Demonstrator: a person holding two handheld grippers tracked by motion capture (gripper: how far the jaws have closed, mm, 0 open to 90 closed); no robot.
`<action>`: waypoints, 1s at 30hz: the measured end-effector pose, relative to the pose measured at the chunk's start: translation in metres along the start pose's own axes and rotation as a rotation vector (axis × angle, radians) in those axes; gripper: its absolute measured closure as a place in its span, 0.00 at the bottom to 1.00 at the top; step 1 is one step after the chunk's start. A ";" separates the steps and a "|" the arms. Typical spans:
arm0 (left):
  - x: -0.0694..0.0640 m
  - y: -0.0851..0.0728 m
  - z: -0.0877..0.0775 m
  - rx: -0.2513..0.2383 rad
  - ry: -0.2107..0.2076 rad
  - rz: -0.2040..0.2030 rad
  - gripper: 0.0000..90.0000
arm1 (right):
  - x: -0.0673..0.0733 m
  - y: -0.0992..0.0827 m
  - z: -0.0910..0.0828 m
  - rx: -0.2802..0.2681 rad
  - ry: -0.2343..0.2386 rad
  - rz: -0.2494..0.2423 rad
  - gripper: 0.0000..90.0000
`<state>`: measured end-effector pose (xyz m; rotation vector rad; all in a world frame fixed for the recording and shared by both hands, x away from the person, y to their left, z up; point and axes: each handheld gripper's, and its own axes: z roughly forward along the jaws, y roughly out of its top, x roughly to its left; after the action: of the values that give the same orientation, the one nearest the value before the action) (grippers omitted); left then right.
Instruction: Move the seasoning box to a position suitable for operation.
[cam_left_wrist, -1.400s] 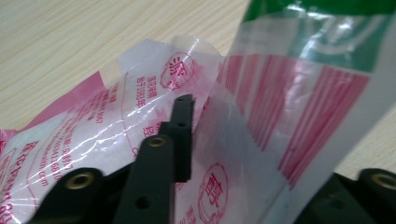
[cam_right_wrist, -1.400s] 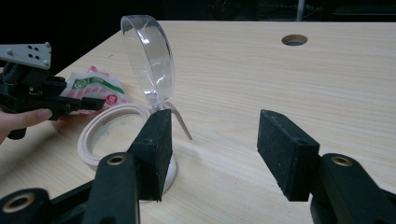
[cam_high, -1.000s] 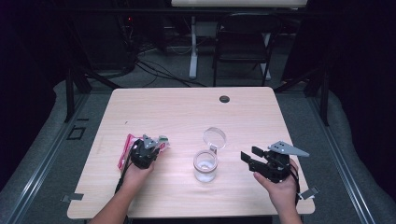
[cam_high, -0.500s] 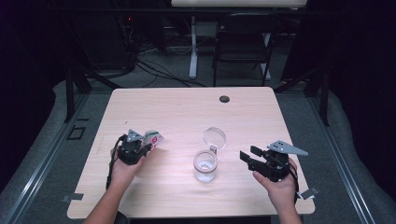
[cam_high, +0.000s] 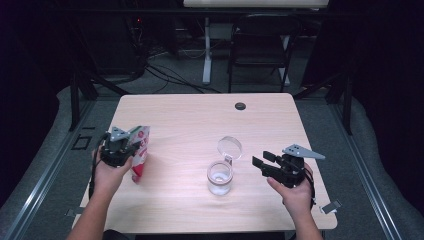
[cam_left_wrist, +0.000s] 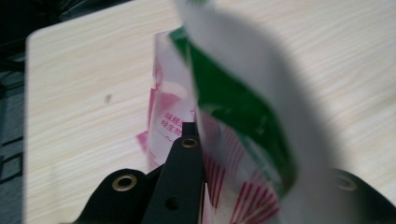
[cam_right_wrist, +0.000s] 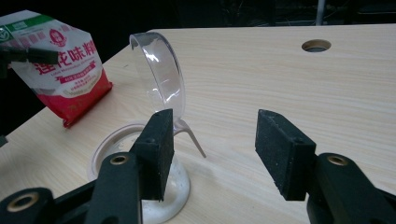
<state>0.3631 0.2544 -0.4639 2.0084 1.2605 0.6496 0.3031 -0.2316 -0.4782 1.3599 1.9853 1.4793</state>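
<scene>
My left gripper (cam_high: 121, 145) was clamped tight on the top edge of a red, white and green packet (cam_high: 139, 159), which hung from the jaws above the left side of the table (cam_high: 190, 115), its lower end close to the wood or just touching it, I could not tell which. My right gripper (cam_high: 267, 162) hovered to the right of the clear jar (cam_high: 220, 176) with its jaws spread wide and nothing between them, the jar's hinged lid (cam_high: 229, 148) standing open.
</scene>
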 end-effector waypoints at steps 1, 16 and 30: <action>0.006 0.002 -0.002 0.001 0.006 -0.016 1.00 | 0.000 0.001 0.001 0.006 0.000 -0.001 0.52; 0.030 0.035 -0.021 0.014 0.015 -0.018 1.00 | -0.002 0.006 0.015 0.010 0.037 0.011 0.52; -0.017 0.053 -0.030 -0.024 -0.181 0.090 1.00 | -0.003 0.007 0.011 -0.006 0.045 0.026 0.52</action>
<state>0.3655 0.2313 -0.4055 2.0628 1.0572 0.5091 0.3163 -0.2279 -0.4775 1.3670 1.9963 1.5386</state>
